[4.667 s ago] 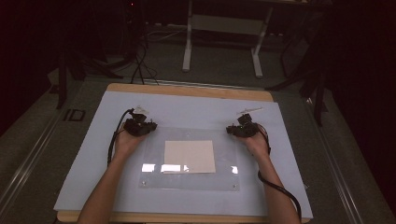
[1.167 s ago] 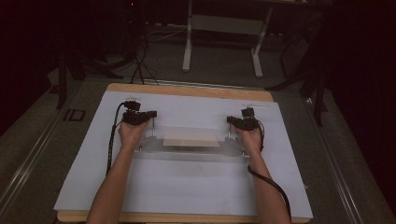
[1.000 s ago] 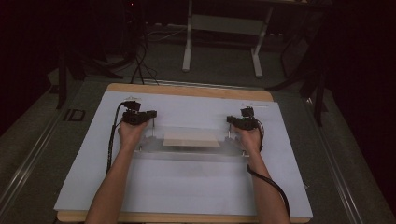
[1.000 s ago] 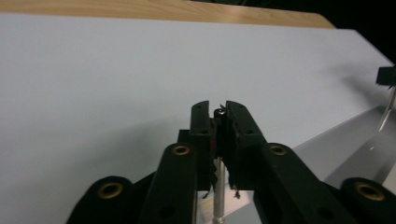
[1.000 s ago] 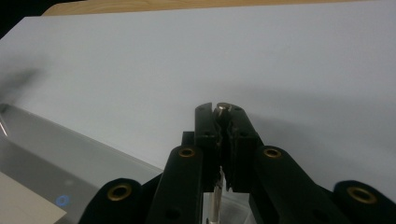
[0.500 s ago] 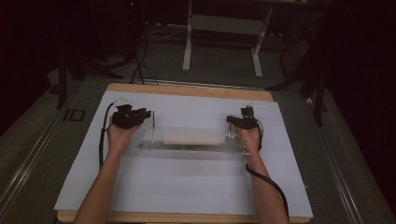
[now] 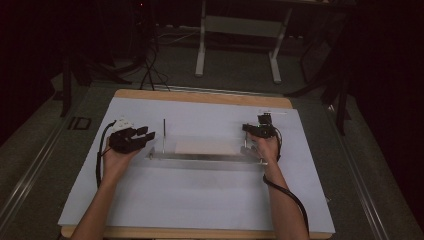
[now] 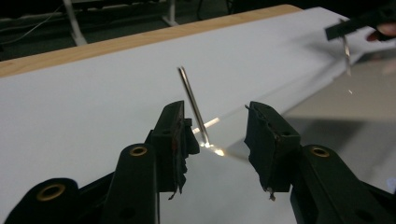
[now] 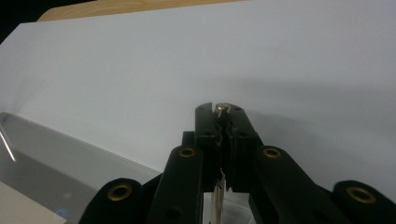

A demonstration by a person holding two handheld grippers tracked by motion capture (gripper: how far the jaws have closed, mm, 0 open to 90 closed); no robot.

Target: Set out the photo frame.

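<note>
A clear plastic plate (image 7: pixel 205 161) is tipped up on the white table cover, with a beige sheet (image 7: pixel 205 146) seen behind it. A thin metal post (image 7: pixel 163 134) rises at the plate's left corner. My left gripper (image 7: pixel 147 134) is open just left of that post and apart from it. In the left gripper view the post (image 8: pixel 191 100) stands between and beyond the open fingers (image 8: pixel 175 135) of my left gripper (image 8: pixel 215 126). My right gripper (image 7: pixel 248 128) is shut on the right metal post (image 9: pixel 224 108), whose tip pokes out above the closed right gripper (image 9: pixel 224 119).
The white cover (image 7: pixel 200 200) lies on a wooden table (image 7: pixel 200 96). Cables trail from both grippers along the forearms. A metal stand (image 7: pixel 237 30) and dark floor lie beyond the far edge. The plate's edge (image 9: pixel 70 156) and the beige sheet (image 9: pixel 18 205) show at lower left in the right gripper view.
The plate went from flat to tipped up by its two posts. In the last half second my left gripper opened, let go of the left post and moved left.
</note>
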